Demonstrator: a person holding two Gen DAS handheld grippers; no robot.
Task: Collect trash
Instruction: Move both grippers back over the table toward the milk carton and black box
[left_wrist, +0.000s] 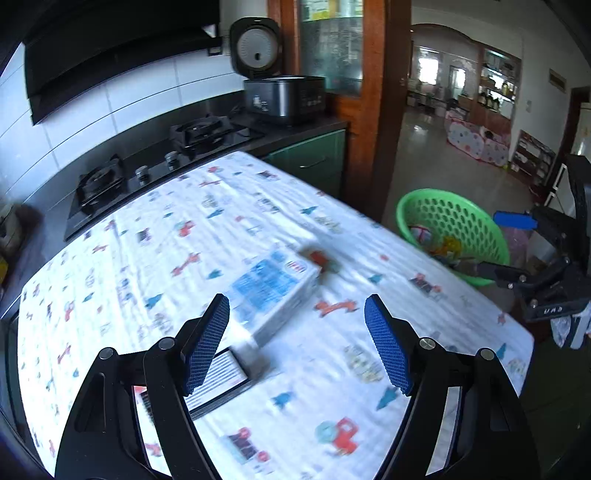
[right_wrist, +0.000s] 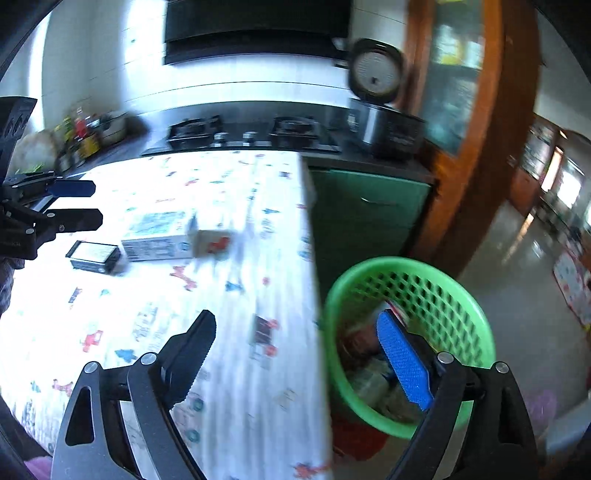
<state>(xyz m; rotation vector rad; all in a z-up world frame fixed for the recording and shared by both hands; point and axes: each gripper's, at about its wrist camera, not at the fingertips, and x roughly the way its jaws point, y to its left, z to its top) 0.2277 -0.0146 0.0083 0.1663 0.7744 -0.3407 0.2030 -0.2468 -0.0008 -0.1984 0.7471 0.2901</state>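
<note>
Two grippers are up over the cloth-covered desk (left_wrist: 129, 236), and both come in with fingers spread wide and nothing between them. The left gripper (left_wrist: 295, 339) hangs above the middle of the desk, its blue pads (left_wrist: 207, 343) parted over a white-and-blue box (left_wrist: 273, 291) that lies flat on the patterned cloth. Touching the near end of that box sits a small dark box with a white striped face (left_wrist: 221, 380), partly tucked behind the left finger. At the far end of the white-and-blue box there is a small brown-and-red scrap (left_wrist: 321, 260), too blurred to name.

Over on the right, the right gripper (right_wrist: 295, 365) straddles the desk's right edge: one finger above the cloth, the other, with the blue pad (right_wrist: 404, 362), above the green basket (right_wrist: 476, 332). That basket stands on the floor just beside the right edge of the desk, and there are crumpled wrappers and packets already lying in it. From the right wrist view the white-and-blue box, the dark box and the scrap line up in a row toward the far left part of the desk, well apart from the basket.

Behind the desk's far edge runs a black gas hob (left_wrist: 147, 170), with a rice cooker (left_wrist: 284, 96) standing lid-up on the counter at its right end.
</note>
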